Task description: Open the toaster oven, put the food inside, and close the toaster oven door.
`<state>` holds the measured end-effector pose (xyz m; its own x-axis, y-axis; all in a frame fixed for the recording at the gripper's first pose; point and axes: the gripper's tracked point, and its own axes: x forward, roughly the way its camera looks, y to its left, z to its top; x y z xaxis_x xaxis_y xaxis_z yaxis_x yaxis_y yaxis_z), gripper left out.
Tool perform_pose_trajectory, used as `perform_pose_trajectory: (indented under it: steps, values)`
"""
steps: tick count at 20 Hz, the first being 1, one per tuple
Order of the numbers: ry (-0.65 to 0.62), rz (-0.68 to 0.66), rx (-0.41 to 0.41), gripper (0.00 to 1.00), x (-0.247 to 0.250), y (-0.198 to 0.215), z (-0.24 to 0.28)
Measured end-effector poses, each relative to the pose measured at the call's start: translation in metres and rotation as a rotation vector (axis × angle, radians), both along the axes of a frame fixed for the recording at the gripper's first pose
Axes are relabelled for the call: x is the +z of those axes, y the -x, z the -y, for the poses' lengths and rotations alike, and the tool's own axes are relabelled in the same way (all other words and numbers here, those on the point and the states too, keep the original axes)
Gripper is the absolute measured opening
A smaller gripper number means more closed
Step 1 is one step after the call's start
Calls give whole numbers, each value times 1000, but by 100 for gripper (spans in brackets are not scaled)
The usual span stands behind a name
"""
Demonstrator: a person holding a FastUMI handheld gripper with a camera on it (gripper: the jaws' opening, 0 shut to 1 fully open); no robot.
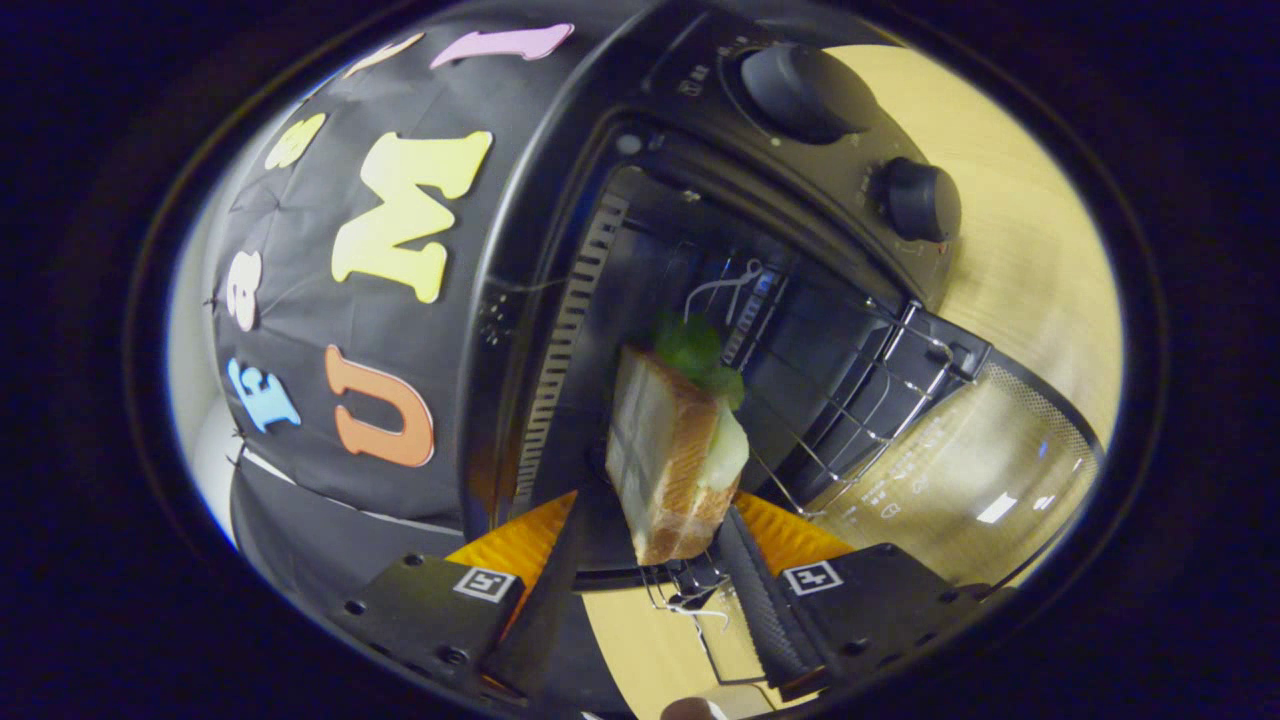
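Toaster oven (560, 200): black body, sitting tilted across the centre and upper right of the frame as I am viewing it through the gripper camera. Its door (960, 480) is hanging open at lower right, the glass pane reflecting light. Two round knobs, a large knob (800, 90) and a smaller knob (918, 200), are showing on the control panel at upper right. A wire rack (850, 400) is lying inside the cavity and running out toward the door.

Sandwich (670, 460): toasted bread with a pale filling and a green leaf (690, 350) at its far end, sitting at centre frame, just at the mouth of the oven cavity, above the near end of the rack.

Gripper (655, 545): I am seeing both fingers at the bottom centre, the left finger (545, 600) and the right finger (765, 600), closing in on the sandwich's near end. The right finger is pressing against the bread; the left finger's tip is lying right beside it, but I cannot tell whether it is touching, so I cannot tell whether the grasp is clenched.

Wooden tabletop (1030, 250): light-coloured surface, showing at right behind the oven and at the bottom between the fingers.
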<state>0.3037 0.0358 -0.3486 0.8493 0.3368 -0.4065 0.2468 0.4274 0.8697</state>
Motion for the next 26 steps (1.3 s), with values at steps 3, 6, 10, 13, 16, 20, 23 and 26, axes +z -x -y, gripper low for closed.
perform_pose_trajectory:
  steps: [3,6,10,13,16,20,23,26]
  values:
    - [68,-47,44,88,-3,17,-4]
    - [123,-78,96,93,3,34,-4]
    - [274,-65,170,94,24,69,-4]
    - [405,-38,232,100,42,102,-8]
    - [521,-16,269,100,61,134,-10]
    - [616,-18,311,100,78,170,-11]
    - [691,-21,318,100,85,189,-3]
    - [817,-4,315,100,83,201,8]
